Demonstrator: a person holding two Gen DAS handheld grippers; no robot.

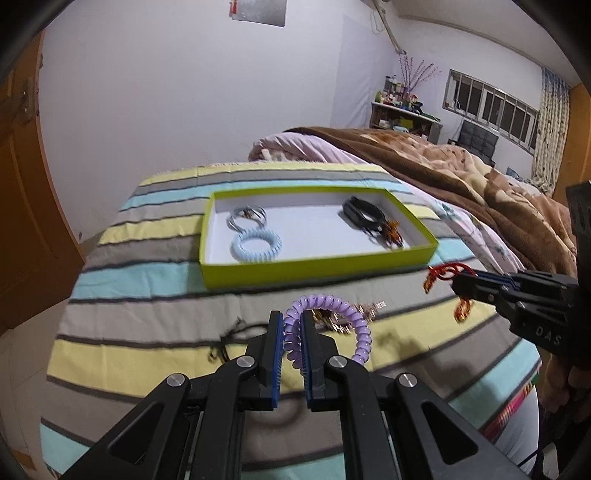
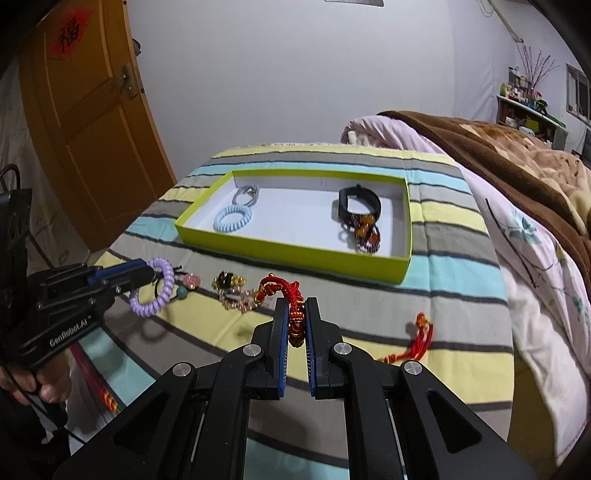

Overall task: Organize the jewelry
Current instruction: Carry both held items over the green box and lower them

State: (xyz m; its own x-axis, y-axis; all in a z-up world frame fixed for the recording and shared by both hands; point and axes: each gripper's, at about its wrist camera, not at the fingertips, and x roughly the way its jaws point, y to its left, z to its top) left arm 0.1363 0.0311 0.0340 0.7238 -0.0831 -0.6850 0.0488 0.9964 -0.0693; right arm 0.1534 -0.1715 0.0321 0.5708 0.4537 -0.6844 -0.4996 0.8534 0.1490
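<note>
Left gripper (image 1: 291, 325): clenched on a purple spiral hair tie (image 1: 354, 321), lifted clear of the striped bedcover (image 1: 147, 325).
Right gripper (image 2: 295, 317): clamped on a red knotted cord bracelet (image 2: 291, 306) with gold beads, also held above the cover.
Writing: "GenRobot.AI" on the left tool's body in the right wrist view; "DAS" on the right tool in the left view; a red door sign (image 2: 70, 33) bears the character 福.
Green-rimmed box (image 2: 295, 251): holds a pale blue spiral tie (image 2: 232, 218), a silver ring pair (image 2: 245, 194), a black watch band (image 2: 358, 206) and what may be amber beads (image 2: 365, 229).
Loose on the cover: a gold trinket cluster (image 2: 232, 291), a pink charm (image 2: 192, 280), a red tassel (image 2: 417, 339).
</note>
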